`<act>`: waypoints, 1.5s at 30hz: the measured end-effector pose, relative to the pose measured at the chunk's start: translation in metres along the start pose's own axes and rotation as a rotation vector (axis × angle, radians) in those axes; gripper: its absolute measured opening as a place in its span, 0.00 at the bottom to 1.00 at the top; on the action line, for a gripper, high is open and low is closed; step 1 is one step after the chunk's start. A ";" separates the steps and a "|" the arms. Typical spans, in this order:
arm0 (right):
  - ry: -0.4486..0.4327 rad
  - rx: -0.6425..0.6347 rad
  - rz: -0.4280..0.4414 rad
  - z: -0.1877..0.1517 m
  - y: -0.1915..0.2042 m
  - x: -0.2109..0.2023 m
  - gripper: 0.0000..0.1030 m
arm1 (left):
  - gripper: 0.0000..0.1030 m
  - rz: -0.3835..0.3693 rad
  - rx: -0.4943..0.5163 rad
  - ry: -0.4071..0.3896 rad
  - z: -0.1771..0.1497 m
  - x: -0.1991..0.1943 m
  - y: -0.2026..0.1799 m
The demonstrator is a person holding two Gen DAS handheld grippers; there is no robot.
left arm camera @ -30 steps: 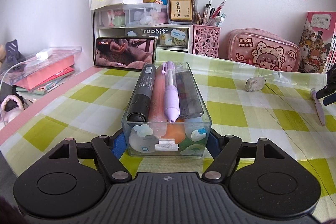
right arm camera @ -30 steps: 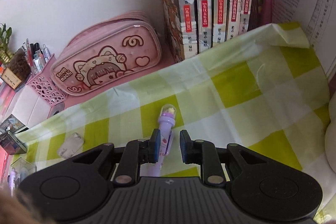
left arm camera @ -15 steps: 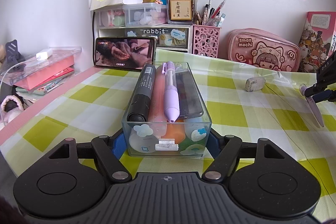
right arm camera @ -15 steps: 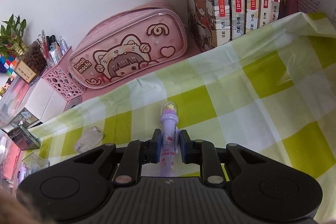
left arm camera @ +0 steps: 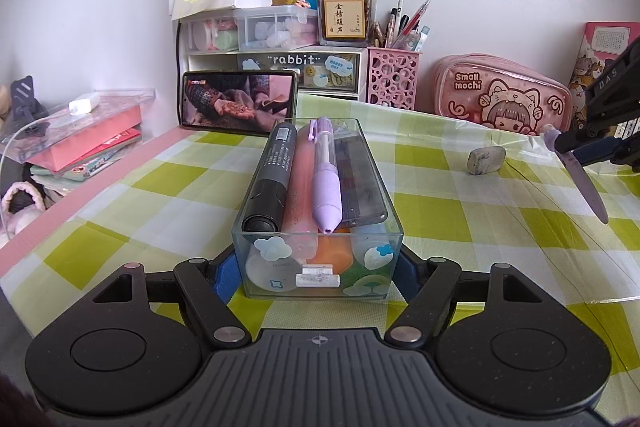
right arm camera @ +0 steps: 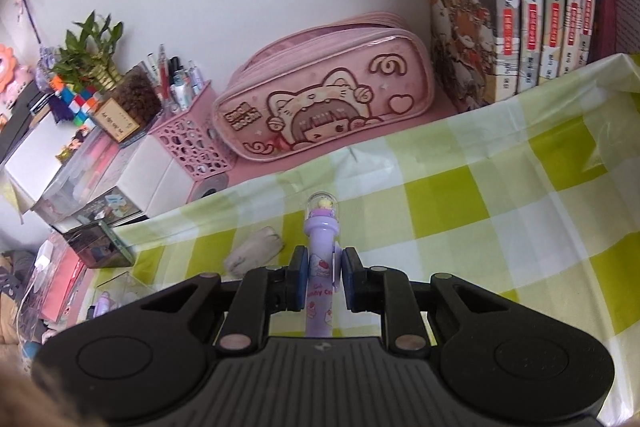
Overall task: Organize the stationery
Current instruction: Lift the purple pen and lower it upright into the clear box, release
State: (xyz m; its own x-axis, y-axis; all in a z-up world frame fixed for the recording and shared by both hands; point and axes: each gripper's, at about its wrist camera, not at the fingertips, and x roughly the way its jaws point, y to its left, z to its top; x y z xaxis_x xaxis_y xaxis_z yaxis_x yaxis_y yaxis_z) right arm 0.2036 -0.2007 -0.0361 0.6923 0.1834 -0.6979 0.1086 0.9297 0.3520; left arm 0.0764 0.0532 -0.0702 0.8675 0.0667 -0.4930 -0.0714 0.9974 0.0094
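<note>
A clear plastic box [left arm camera: 318, 259] stands on the green checked tablecloth [left arm camera: 440, 211], and my left gripper [left arm camera: 318, 275] is shut on its near end, one pad on each side. Inside lie a black marker [left arm camera: 272, 171], a pink pen [left arm camera: 298, 187], a lilac pen [left arm camera: 326, 187] and a dark flat case [left arm camera: 360, 183]. My right gripper [right arm camera: 322, 279] is shut on a purple pen with a domed cap [right arm camera: 320, 251]. In the left wrist view that purple pen [left arm camera: 580, 179] hangs tilted, tip down, above the cloth at the right edge, held by the right gripper [left arm camera: 592, 143].
A grey eraser [left arm camera: 486, 159] lies on the cloth between the box and the held pen. Along the back wall stand a pink pencil case [left arm camera: 500, 99], a pink pen holder [left arm camera: 392, 79], a propped phone [left arm camera: 240, 103], drawer units and a row of books [right arm camera: 540, 7].
The right gripper has lifted the purple pen off the cloth and carried it leftwards, further into the left wrist view. The left gripper and the box have not moved.
</note>
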 end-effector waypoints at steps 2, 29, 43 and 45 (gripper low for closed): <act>0.005 -0.021 0.028 -0.003 0.012 -0.001 0.29 | 0.70 0.000 0.000 0.000 0.000 0.000 -0.001; 0.185 -0.174 0.205 -0.039 0.146 0.033 0.29 | 0.70 -0.001 0.000 0.000 0.000 0.000 -0.001; 0.189 -0.135 0.221 -0.043 0.150 0.041 0.30 | 0.70 0.000 0.000 0.000 0.000 0.000 0.000; 0.201 -0.123 0.228 -0.043 0.150 0.044 0.31 | 0.70 0.000 0.000 0.000 0.000 0.000 0.000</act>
State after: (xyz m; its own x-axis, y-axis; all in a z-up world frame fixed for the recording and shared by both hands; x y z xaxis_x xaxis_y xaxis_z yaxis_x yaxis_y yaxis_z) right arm 0.2194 -0.0397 -0.0412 0.5327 0.4391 -0.7235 -0.1286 0.8870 0.4436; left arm 0.0763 0.0529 -0.0701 0.8675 0.0670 -0.4929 -0.0718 0.9974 0.0092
